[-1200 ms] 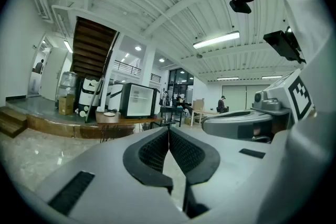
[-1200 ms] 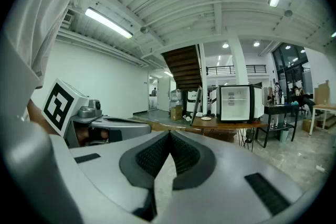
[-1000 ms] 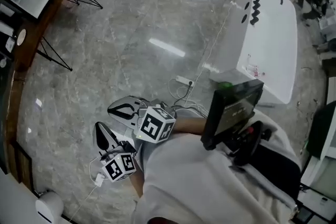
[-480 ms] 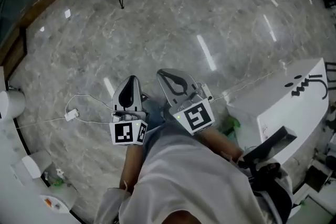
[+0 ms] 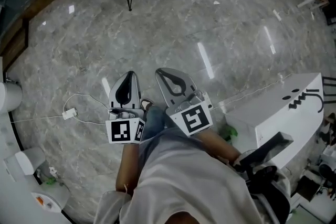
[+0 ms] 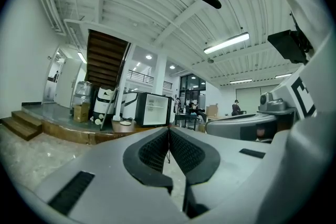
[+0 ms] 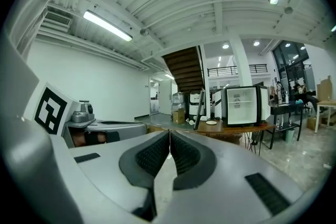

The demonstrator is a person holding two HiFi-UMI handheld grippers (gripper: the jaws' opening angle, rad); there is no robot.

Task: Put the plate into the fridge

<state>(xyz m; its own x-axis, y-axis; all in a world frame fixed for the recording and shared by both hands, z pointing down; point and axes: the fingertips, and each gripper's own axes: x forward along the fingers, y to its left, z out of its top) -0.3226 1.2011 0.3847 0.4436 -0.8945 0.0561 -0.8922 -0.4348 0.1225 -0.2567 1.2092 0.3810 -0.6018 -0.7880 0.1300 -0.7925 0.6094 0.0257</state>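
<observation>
Two claws (image 6: 168, 131) (image 7: 169, 134), one fridge (image 7: 242, 106), one plate (image 7: 211, 123)

The small fridge (image 7: 241, 106), black-cased with a white front, stands upright on a wooden tabletop (image 7: 231, 127). A white plate (image 7: 211, 123) lies flat on that tabletop, near the fridge's left side.

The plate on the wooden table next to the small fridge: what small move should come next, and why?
Probably a step toward the wooden table. The plate lies there beside the fridge, far off in the right gripper view, while the left gripper and right gripper hang over the marble floor, jaws together and empty.
</observation>
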